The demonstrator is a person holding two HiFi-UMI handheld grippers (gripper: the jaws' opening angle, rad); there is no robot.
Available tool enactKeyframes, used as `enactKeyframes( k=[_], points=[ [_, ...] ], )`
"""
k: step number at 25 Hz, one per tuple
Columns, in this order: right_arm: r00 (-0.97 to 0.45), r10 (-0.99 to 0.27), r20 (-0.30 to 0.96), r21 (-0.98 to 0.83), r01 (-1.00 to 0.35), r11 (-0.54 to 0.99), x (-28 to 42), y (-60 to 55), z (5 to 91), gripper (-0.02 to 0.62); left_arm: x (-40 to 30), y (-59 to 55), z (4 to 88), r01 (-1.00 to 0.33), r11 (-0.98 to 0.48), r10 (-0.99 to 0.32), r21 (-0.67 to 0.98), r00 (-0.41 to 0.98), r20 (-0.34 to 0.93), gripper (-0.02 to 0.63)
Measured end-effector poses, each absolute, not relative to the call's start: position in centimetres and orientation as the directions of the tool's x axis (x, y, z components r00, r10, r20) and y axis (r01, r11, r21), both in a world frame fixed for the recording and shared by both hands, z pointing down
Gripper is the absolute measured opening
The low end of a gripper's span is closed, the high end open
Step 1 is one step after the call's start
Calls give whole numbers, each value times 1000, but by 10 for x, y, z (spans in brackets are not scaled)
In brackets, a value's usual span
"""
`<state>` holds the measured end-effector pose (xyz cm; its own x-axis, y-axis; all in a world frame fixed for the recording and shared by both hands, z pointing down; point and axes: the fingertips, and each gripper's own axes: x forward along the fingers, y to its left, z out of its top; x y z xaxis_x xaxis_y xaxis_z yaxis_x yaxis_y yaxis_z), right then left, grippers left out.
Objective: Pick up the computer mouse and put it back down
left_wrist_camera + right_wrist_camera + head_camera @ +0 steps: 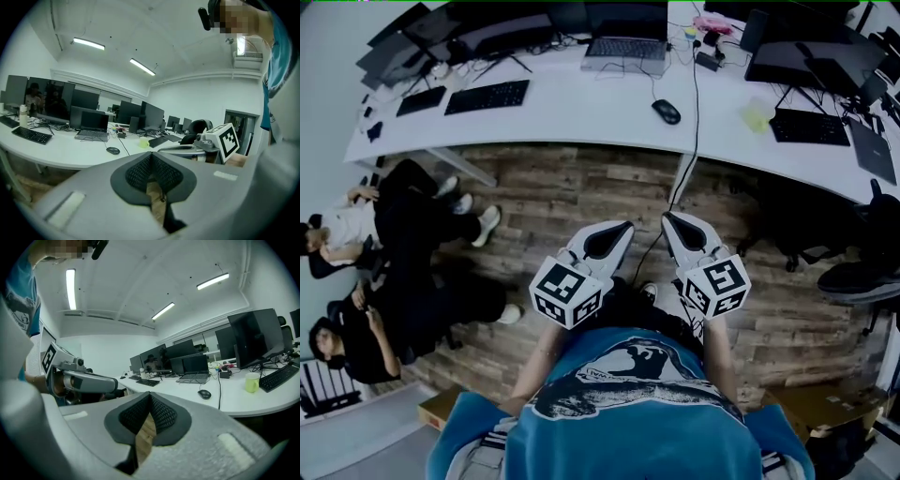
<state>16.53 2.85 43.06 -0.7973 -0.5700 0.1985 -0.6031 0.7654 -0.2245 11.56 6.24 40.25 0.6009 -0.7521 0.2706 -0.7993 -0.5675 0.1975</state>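
Both sets of fingers are pinched shut with nothing in them. The left gripper (619, 234) and right gripper (677, 225) sit side by side mid-frame over the wood floor (544, 197). The computer mouse (667, 112) is on the white table (581, 112), upper middle, well apart from them.

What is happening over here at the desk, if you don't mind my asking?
A person stands back from the white desk with a claw in each hand. The left claw and the right claw are both shut and empty. They are side by side above the wooden floor and point toward the desk. The black computer mouse lies untouched on the desk near the laptop, beside a dark cable. The pick-up has not yet begun.
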Motion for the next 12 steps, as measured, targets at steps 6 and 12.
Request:
enactKeyframes(
  k=[6, 12],
  points=[
    [-816, -541, 206, -272, -578, 769, 161, 27, 443, 2, 110, 63, 409, -823, -529, -765, 205, 567, 305, 12],
    [-820, -528, 221, -285, -572, 769, 155, 9, 453, 2, 103, 47, 415, -828, -517, -768, 216, 560, 310, 12]
  ],
)
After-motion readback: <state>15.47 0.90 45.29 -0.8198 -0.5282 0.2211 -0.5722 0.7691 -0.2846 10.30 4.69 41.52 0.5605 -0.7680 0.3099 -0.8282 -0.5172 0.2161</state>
